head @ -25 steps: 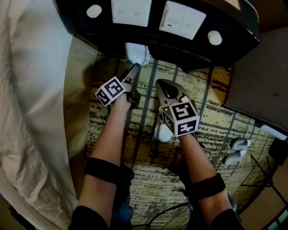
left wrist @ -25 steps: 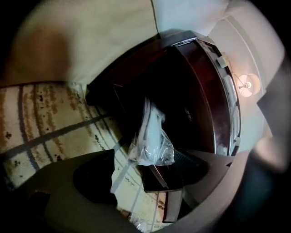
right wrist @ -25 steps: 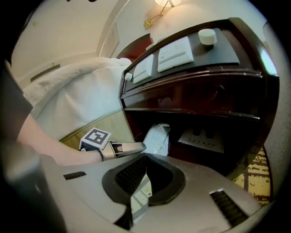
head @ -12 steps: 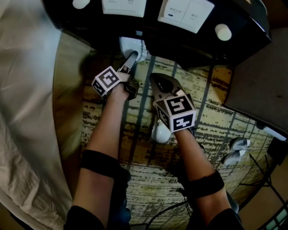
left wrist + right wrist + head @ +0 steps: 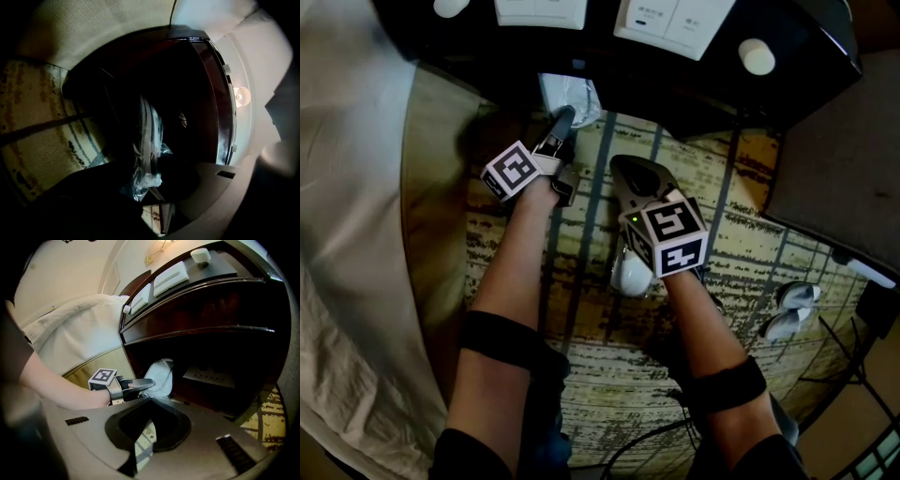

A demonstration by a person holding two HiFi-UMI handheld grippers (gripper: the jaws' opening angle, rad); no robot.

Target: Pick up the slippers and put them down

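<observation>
While my left tool (image 5: 562, 116) has just been closing, it now pinches the bagged slippers (image 5: 572, 92). The left gripper view shows crinkled plastic between the jaws, though it's dark in there. The packet stands at the far edge of the rug (image 5: 750, 234), tucked into the open bottom of the nightstand (image 5: 694, 89). The right tool (image 5: 628, 169) is pressed together and empty, hanging over the middle of the rug.

Risks as I judge them:
- The grip looks to be on film more than on slipper — the bag could stretch, tear or slide out on the lift.
- Pulling up rather than out would snag the packet on the nightstand's lower edge.
- The right tool sits just beside the exit path, so a wide swing could clip it.
- Low light under there means I can't confirm how deep the bite is.
</observation>
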